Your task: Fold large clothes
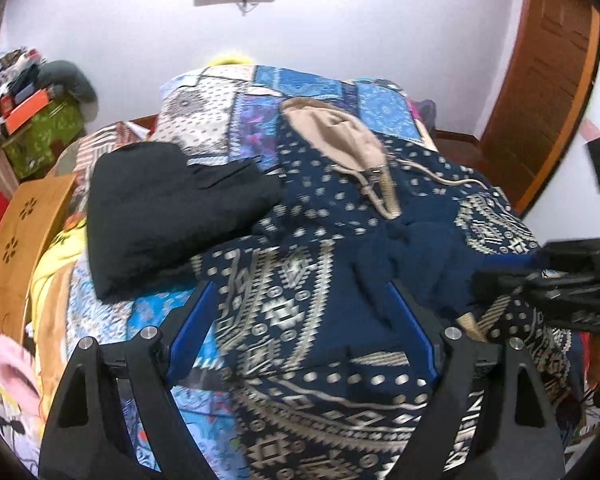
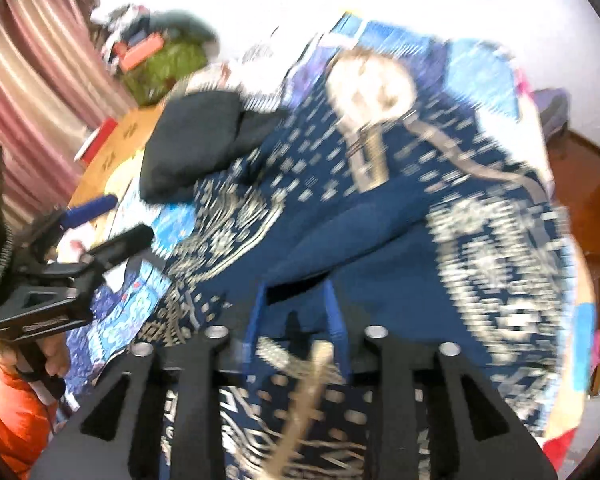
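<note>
A navy hoodie with a beige pattern [image 1: 320,272] lies spread on the bed, its beige-lined hood [image 1: 332,136] at the far end; it also shows, blurred, in the right wrist view [image 2: 380,216]. My left gripper [image 1: 300,304] is open, its blue fingers wide apart over the hoodie's lower left part. My right gripper [image 2: 296,292] has its blue fingers close together on a fold of navy cloth at the hoodie's near edge. The right gripper shows at the right edge of the left wrist view [image 1: 500,280]. The left gripper shows at the left of the right wrist view [image 2: 112,248].
A folded black garment [image 1: 168,216] lies on the blue patchwork bedspread [image 1: 260,108] left of the hoodie. An orange-brown panel [image 1: 24,236] and a green box with clutter [image 1: 40,132] stand at the left. A wooden door [image 1: 540,92] is at the right.
</note>
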Action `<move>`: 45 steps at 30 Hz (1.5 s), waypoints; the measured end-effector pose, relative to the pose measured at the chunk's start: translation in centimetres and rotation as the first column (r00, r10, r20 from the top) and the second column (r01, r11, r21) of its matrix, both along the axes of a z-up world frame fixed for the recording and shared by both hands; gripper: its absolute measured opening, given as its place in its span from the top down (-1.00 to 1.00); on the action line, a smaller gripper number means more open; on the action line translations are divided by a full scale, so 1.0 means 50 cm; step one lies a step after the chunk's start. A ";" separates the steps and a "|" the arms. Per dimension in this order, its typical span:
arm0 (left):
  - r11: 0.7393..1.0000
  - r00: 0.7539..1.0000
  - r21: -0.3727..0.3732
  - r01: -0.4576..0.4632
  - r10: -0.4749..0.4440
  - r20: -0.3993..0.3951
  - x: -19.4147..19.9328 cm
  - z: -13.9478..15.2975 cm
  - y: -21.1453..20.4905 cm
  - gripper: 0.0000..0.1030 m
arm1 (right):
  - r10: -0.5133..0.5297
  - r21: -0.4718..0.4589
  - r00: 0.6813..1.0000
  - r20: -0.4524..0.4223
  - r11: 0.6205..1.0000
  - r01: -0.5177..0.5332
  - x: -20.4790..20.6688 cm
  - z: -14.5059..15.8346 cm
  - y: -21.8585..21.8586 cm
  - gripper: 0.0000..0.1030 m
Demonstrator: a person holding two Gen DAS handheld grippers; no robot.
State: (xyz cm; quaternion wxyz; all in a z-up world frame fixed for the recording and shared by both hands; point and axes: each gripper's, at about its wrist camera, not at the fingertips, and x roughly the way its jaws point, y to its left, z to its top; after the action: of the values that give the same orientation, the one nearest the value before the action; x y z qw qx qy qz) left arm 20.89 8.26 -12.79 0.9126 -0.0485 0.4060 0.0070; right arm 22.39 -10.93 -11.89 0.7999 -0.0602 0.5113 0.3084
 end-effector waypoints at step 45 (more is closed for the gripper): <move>0.998 0.997 0.042 0.051 -0.053 0.050 0.105 0.032 -0.039 0.84 | -0.329 -0.085 0.944 0.009 0.941 0.328 0.087 -0.076 -0.267 0.10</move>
State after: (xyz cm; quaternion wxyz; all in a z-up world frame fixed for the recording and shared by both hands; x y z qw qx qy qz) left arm 26.14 6.29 -11.19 0.9232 -0.0195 0.3836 -0.0100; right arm 26.71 -24.27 -15.71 0.8353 -0.0075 0.5292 0.1486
